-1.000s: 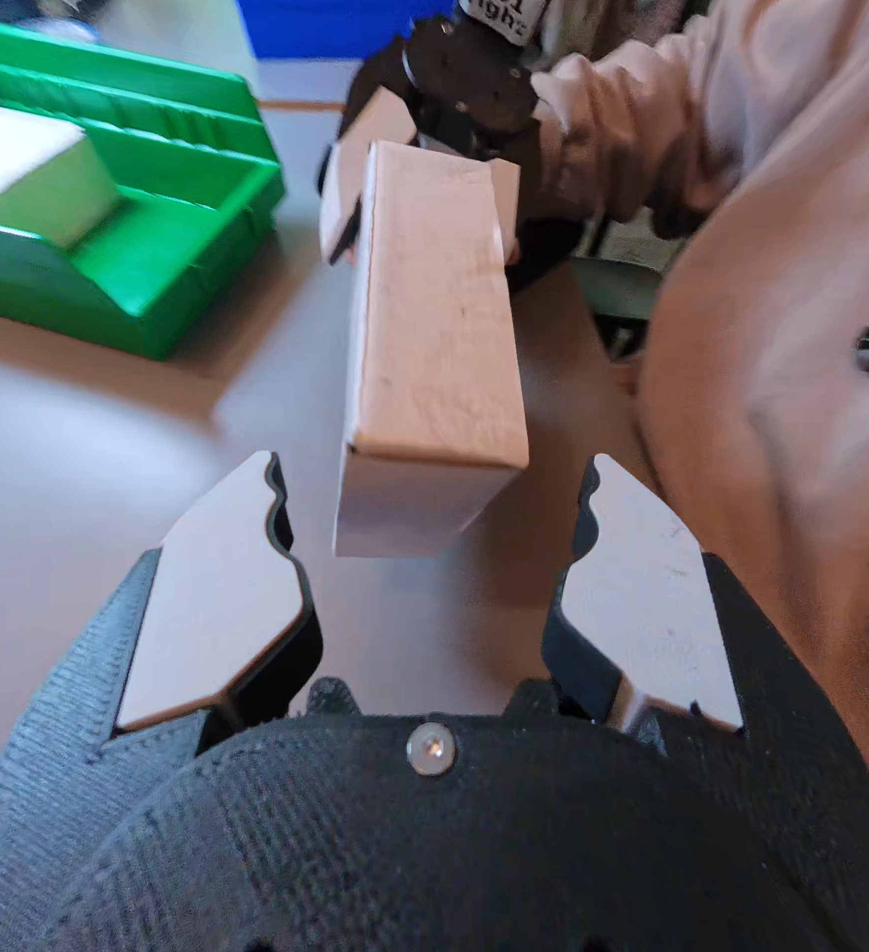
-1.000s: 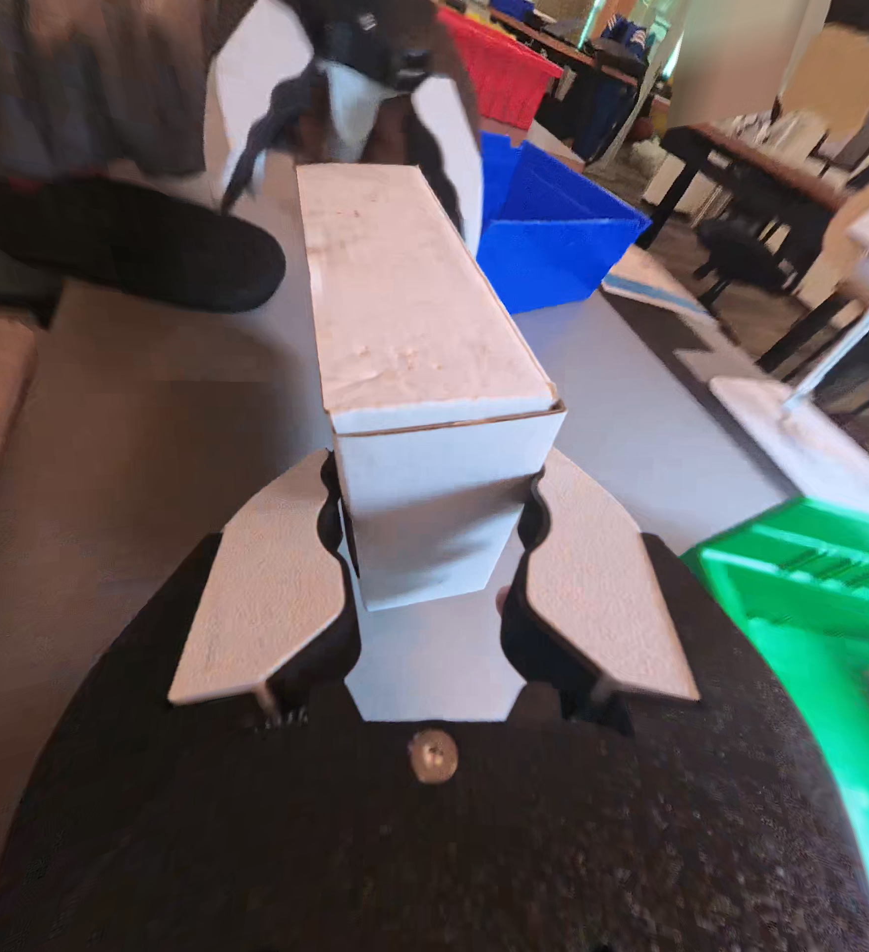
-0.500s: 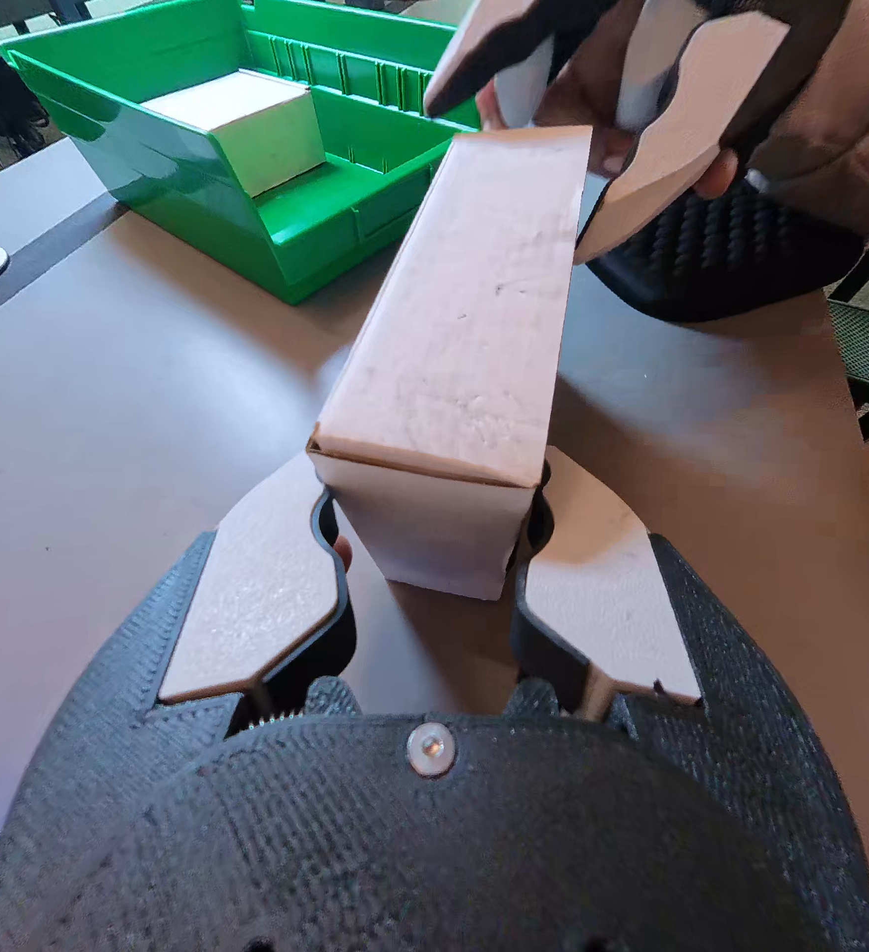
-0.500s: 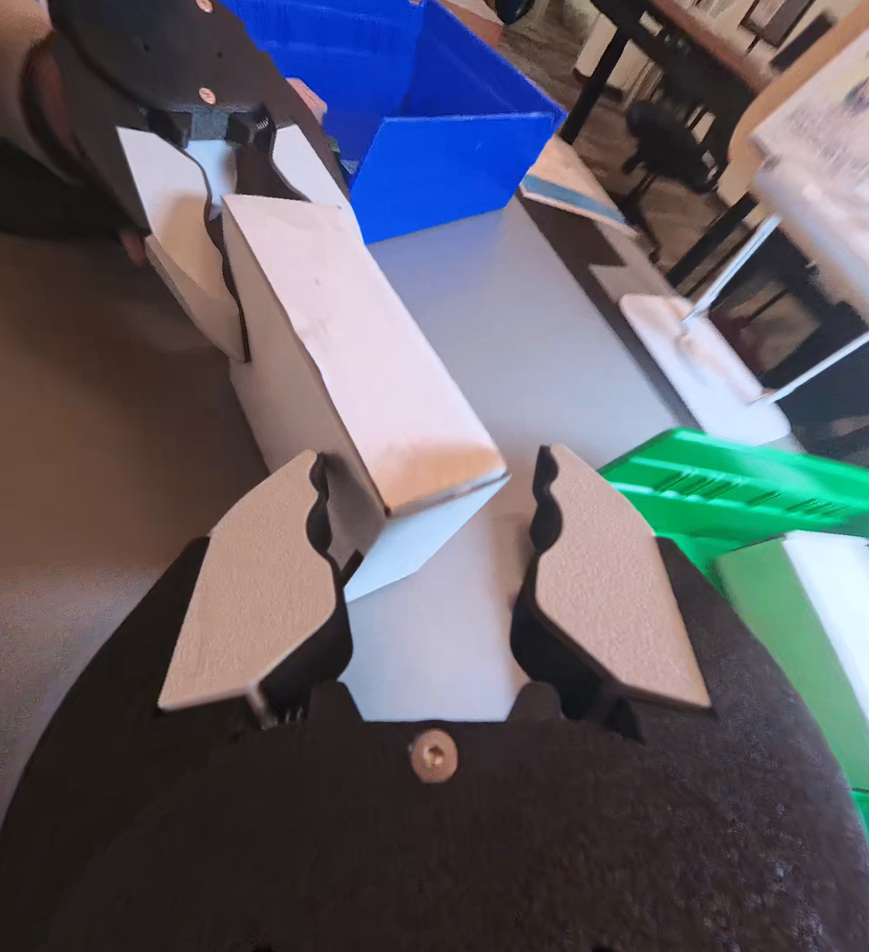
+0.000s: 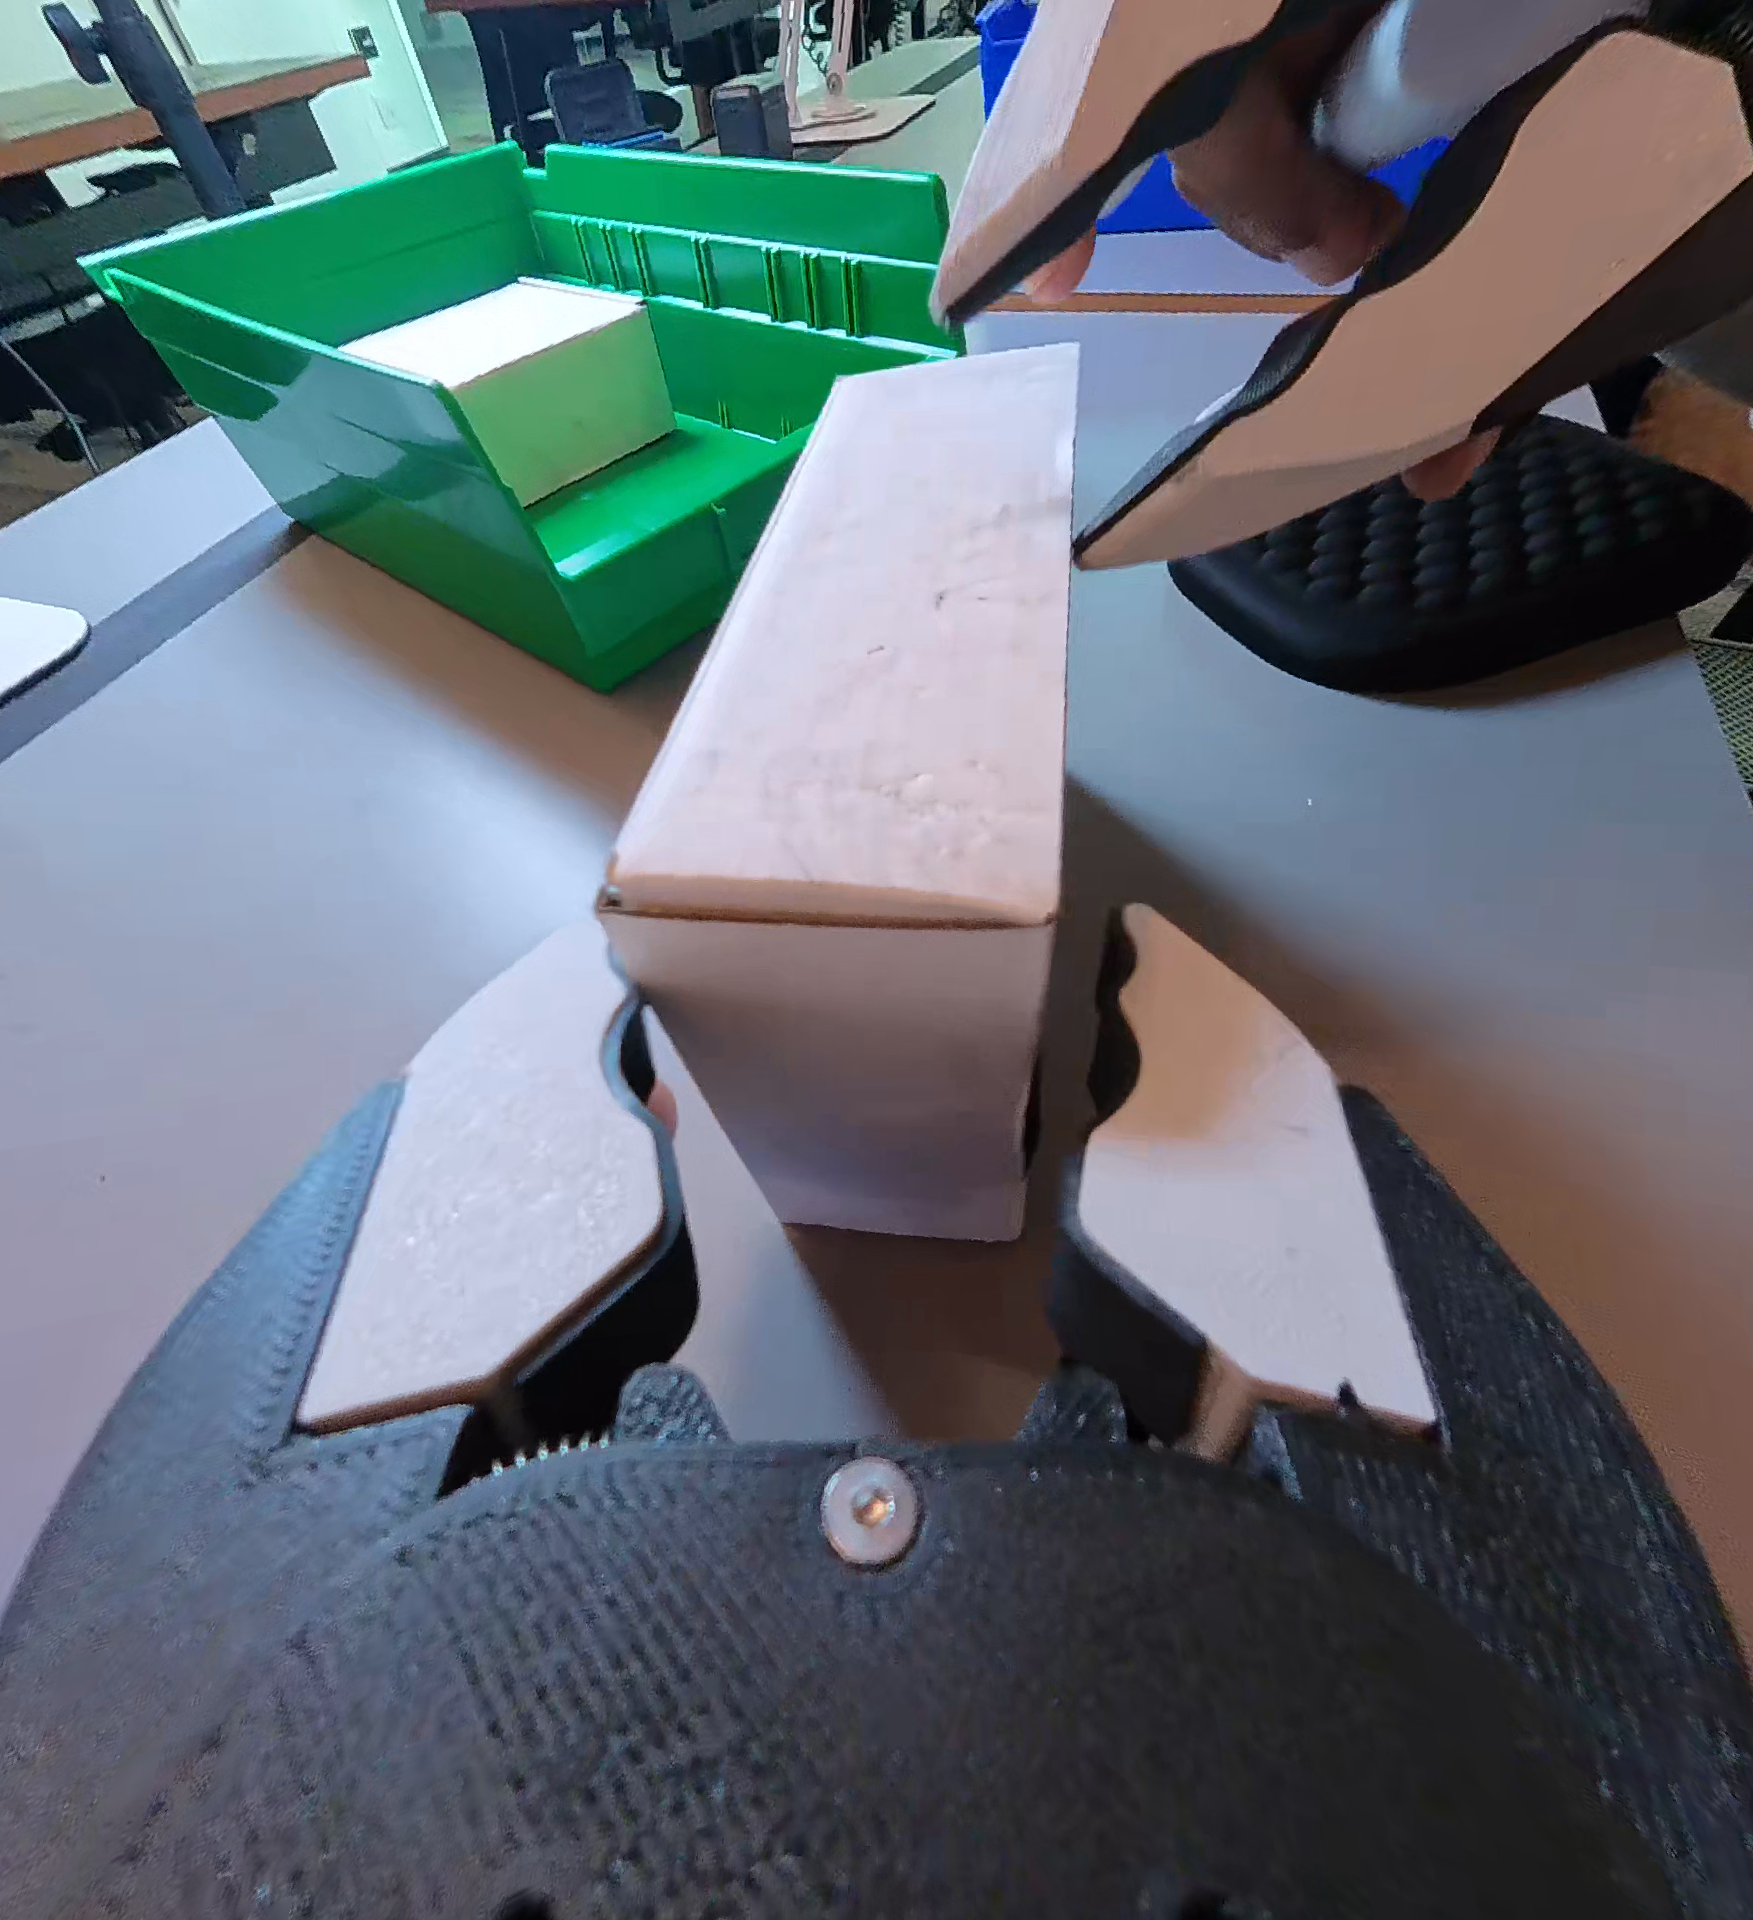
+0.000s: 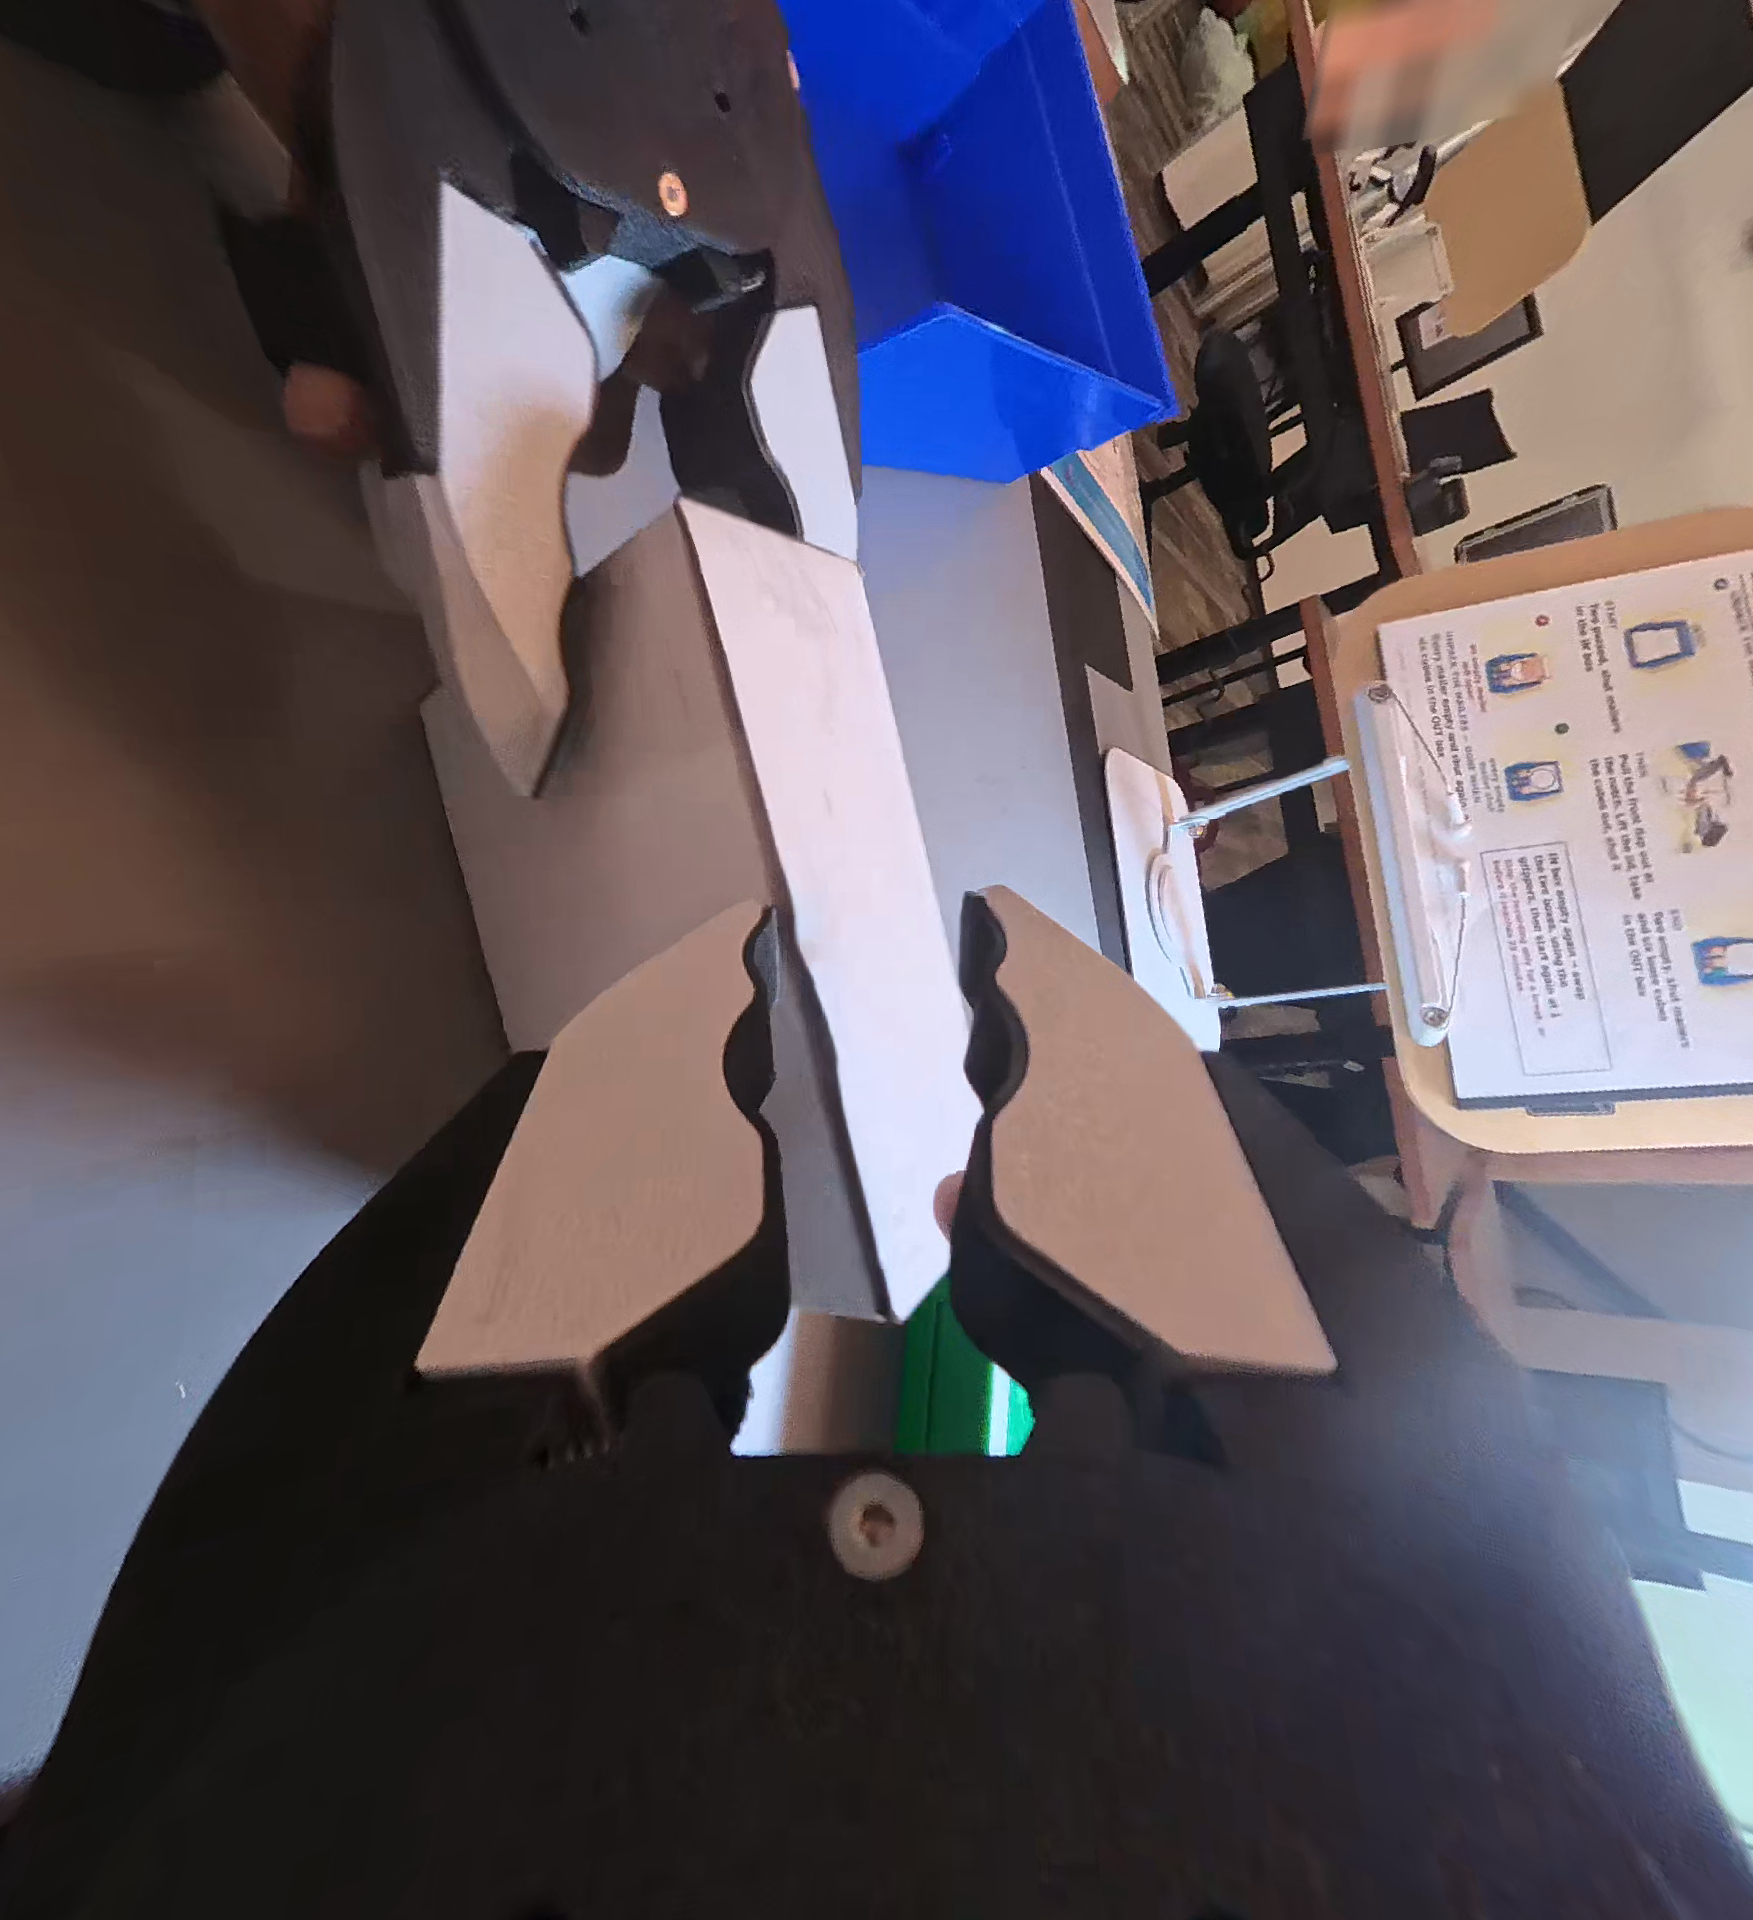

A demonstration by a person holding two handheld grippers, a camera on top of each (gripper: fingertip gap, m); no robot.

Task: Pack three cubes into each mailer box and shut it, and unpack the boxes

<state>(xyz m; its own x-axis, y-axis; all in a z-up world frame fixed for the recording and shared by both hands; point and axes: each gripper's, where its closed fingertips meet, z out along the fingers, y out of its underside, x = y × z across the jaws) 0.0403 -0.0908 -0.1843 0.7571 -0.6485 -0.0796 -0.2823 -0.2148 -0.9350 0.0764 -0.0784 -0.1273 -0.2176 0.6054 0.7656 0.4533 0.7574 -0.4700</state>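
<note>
the mailer box (image 5: 856, 727) hides its own contents, lid shut. lower centre of the right wrist view, the green bin (image 6: 939, 1382) is mostly hidden behind gripper and box.

We are seeing a green bin (image 5: 581, 582) sitting on the grey tabletop (image 5: 228, 831) ahead-left of the left tool, a blue bin (image 6: 997, 312) lying beyond the right tool, and an instruction sheet (image 6: 1620, 821) standing to its right.

White boxes: two, one on the tabletop (image 5: 856, 727), one in the green bin (image 5: 529, 384)
Green bins: one (image 5: 415, 488)
Blue bins: maybe one (image 6: 965, 260)
Hand-held grippers: two (image 5: 872, 1049) (image 6: 867, 1049)
</note>
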